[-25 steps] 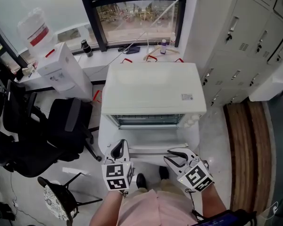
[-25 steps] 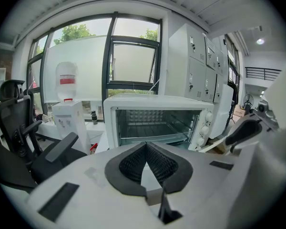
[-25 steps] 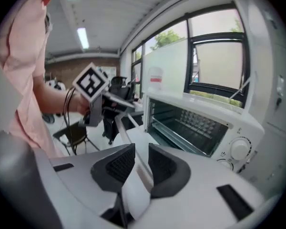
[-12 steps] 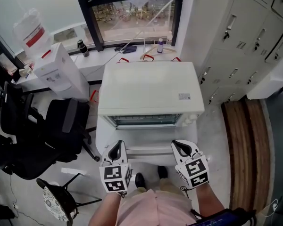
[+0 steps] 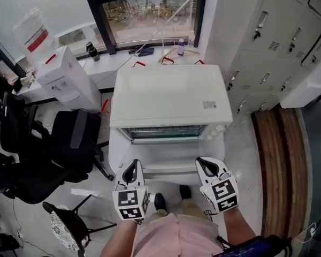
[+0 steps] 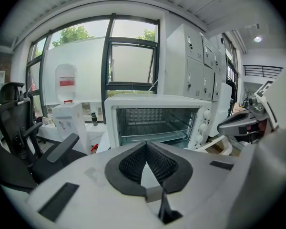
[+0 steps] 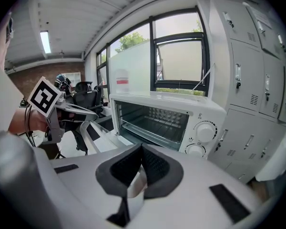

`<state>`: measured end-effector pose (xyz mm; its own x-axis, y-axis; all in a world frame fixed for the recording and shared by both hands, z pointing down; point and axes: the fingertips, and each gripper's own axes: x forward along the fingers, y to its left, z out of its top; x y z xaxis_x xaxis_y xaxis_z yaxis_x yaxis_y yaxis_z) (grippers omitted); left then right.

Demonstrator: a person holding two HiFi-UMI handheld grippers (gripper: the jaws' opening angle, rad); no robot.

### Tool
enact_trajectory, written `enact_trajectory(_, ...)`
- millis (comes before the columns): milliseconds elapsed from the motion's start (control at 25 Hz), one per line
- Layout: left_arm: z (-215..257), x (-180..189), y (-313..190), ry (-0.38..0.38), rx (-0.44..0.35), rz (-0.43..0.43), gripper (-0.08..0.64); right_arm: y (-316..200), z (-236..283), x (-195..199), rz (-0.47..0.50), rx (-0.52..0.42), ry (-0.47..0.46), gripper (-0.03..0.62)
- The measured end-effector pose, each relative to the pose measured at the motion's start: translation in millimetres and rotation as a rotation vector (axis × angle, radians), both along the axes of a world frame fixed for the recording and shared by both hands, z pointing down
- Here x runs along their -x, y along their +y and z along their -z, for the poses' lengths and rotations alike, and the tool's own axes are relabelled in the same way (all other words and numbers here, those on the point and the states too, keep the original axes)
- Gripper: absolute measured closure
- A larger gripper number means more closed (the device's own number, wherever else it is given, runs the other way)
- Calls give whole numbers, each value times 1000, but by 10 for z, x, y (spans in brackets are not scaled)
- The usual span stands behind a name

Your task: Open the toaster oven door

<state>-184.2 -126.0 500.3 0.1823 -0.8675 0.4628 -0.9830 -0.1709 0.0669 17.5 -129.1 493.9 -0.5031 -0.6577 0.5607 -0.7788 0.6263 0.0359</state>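
Observation:
The white toaster oven (image 5: 168, 95) stands below me with its door (image 5: 168, 158) folded down flat toward me, the handle (image 5: 168, 171) at the near edge. The wire rack inside (image 6: 152, 123) shows through the opening, and the knobs (image 7: 205, 131) sit on the oven's right side. My left gripper (image 5: 131, 171) hangs just off the door's near left corner, shut with nothing between its pads (image 6: 136, 161). My right gripper (image 5: 208, 166) is at the door's near right corner, also shut and empty (image 7: 140, 148).
A water dispenser (image 5: 69, 79) and a black office chair (image 5: 69, 143) stand to the left. Grey lockers (image 5: 278, 47) line the right side, with a wooden strip (image 5: 281, 159) on the floor. Bottles and cables lie on the window sill (image 5: 150, 50) behind the oven.
The right gripper's jaws, spread apart a second ago near the door handle, have come together and it has straightened. The left gripper has hardly moved. The door stays down.

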Motion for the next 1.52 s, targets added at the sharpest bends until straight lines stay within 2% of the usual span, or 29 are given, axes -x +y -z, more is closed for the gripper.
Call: enact_trajectory(1520, -343, -121, 299, 0, 62, -55, 546, 320, -343, -53, -9, 70, 11, 592)
